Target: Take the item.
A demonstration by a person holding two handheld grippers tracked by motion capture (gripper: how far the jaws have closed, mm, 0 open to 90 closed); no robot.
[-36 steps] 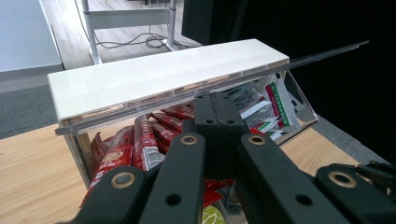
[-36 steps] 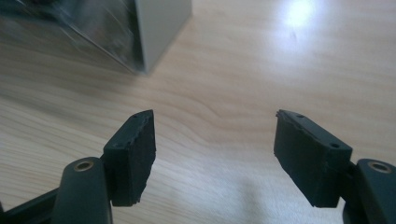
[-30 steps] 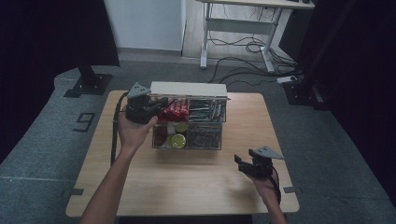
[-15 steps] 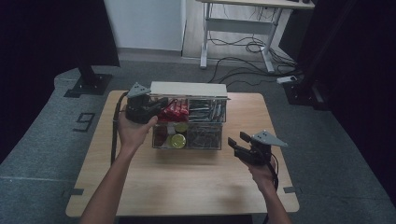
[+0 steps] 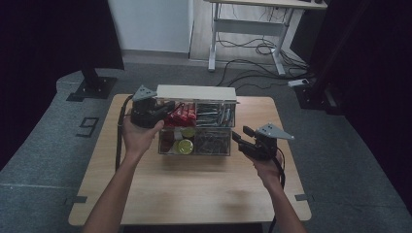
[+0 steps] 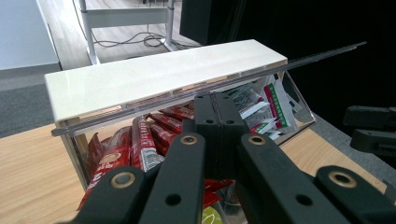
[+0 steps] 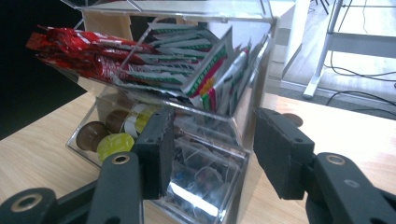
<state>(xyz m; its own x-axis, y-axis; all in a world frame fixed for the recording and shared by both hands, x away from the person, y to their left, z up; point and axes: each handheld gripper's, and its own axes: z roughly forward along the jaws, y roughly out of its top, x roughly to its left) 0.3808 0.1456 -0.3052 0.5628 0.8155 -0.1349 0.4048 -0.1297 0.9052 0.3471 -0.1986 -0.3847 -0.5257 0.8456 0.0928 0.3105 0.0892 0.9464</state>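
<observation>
A clear organiser (image 5: 197,128) stands at the back middle of the table (image 5: 145,194), its white lid (image 5: 197,92) raised on the far side. The upper tier holds red packets (image 5: 180,114) on the left and green-and-white sachets (image 7: 196,65) on the right. The lower tier holds coffee pods (image 5: 183,144), one of them yellow-green, next to a compartment of clear-wrapped items that cannot be made out.

The left gripper (image 5: 163,108) is at the organiser's upper left corner, over the red packets. In the left gripper view its jaws stand pressed together with nothing seen between them, just under the lid's front edge. It looks to be steadying the box or lid rather than picking.

The right gripper (image 5: 240,138) hovers just beside the organiser's right end, off the table. Its jaws have just been closing and now stand partly apart, empty, aimed at the lower front corner.

The step in hand reads as the right hand's approach to the box. The next move probably calls for choosing a compartment, coming in over its open edge and setting the jaws around one item without catching the clear wall.
</observation>
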